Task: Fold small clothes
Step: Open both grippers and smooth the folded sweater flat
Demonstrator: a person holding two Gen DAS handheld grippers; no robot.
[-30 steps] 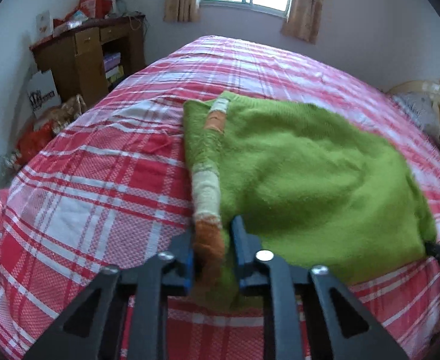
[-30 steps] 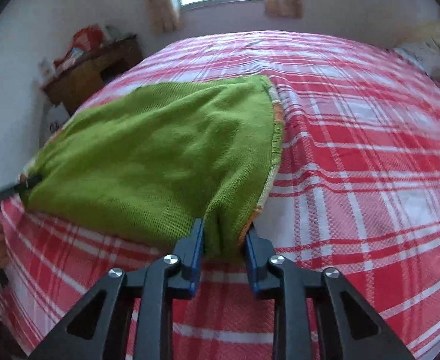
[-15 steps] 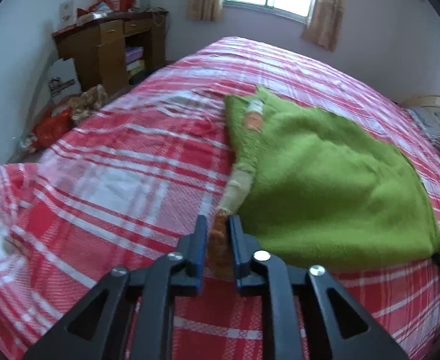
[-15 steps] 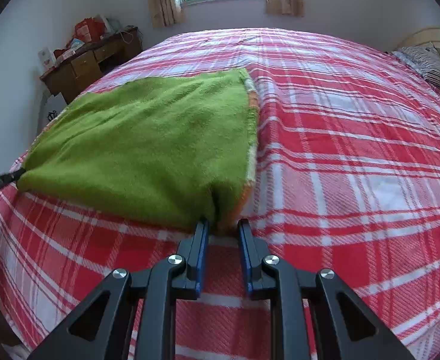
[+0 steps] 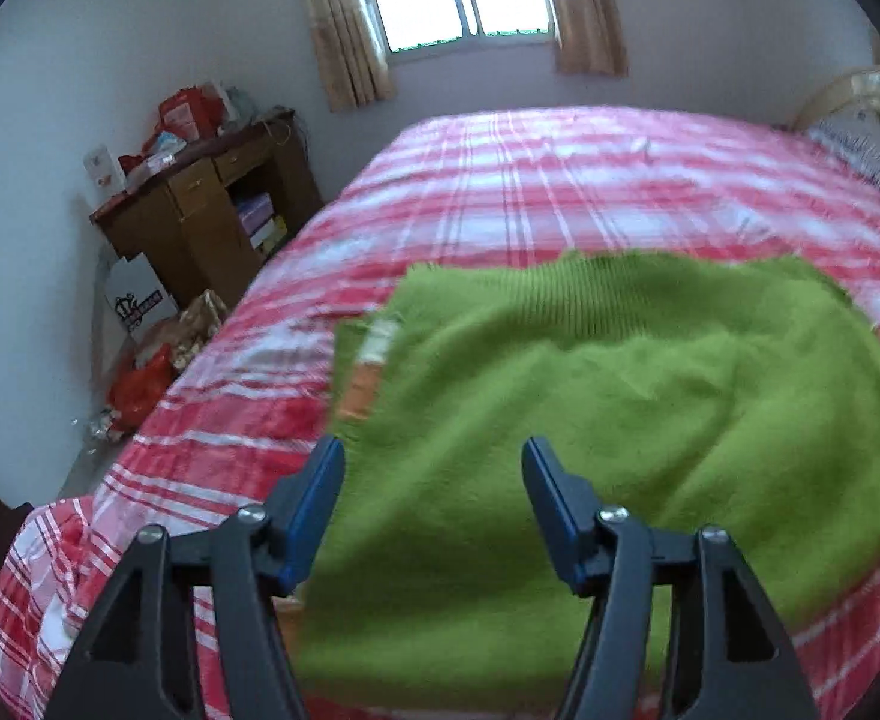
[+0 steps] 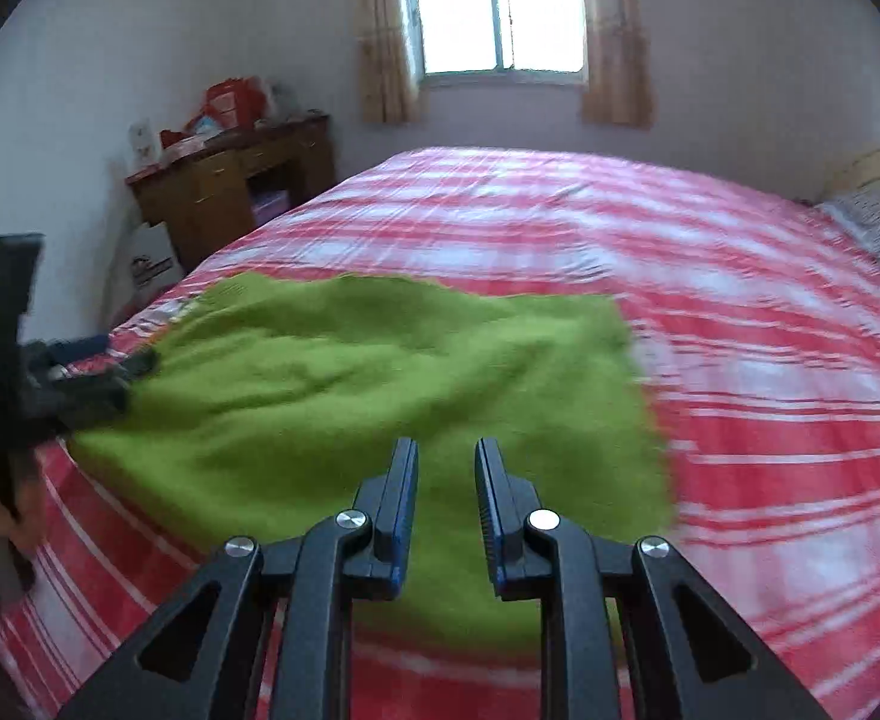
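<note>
Green fuzzy knit garment (image 5: 619,396) flat; striped trim.

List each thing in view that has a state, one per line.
Green sweater: lying loosely folded on the bed, held by neither gripper.
Left hand-held gripper: jaws opening, nothing pinched between them.
Right hand-held gripper: jaws slightly apart, empty above the sweater.
Plaid bedspread: spread over the bed.
Curtains: drawn aside.

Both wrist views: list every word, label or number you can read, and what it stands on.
White bag beside the wooden desk: dark print with a crown shape, too blurred to read.
Red packages on the desk: any print too small to read.
Green garment, plaid bedspread: no text.
</note>
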